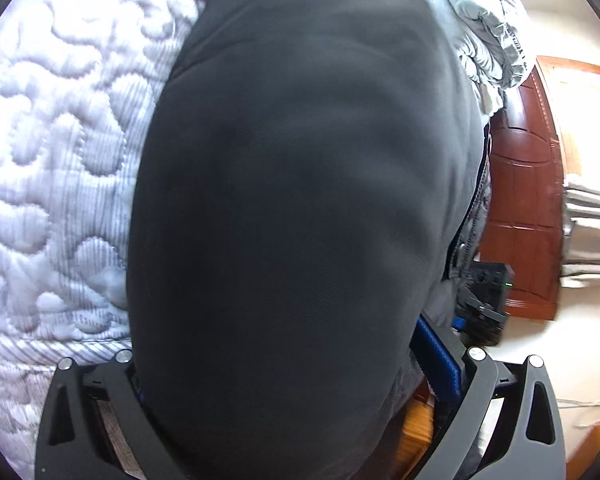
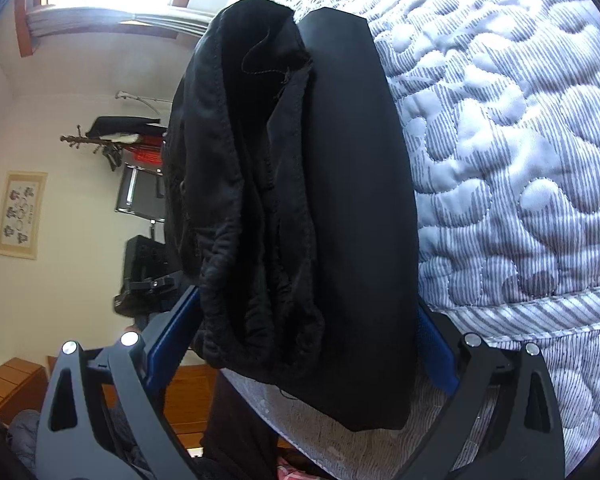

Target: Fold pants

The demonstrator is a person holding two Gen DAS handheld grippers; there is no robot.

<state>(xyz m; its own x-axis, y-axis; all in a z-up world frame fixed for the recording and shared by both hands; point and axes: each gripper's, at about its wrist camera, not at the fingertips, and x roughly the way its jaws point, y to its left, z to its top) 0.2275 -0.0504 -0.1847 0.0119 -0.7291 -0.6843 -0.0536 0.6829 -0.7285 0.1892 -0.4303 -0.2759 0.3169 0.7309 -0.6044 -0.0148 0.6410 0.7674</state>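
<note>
The black pants [image 1: 300, 200] fill the middle of the left wrist view and hang in front of the quilted bed cover. My left gripper [image 1: 292, 380] is shut on the pants; the cloth hides most of its fingers, with one blue pad [image 1: 436, 356] showing at the right. In the right wrist view the pants [image 2: 308, 208] hang bunched between the blue pads, with hem seams and inner lining showing. My right gripper [image 2: 300, 340] is shut on the pants. Both grippers hold the cloth above the bed.
A white and grey quilted bed cover [image 1: 52, 160] lies under the pants and also shows in the right wrist view [image 2: 520, 160]. A grey duvet [image 1: 480, 28] is piled at the far end. A brown wooden door [image 1: 524, 208], a coat rack [image 2: 112, 140] and wooden floor [image 2: 16, 384] lie beyond the bed edge.
</note>
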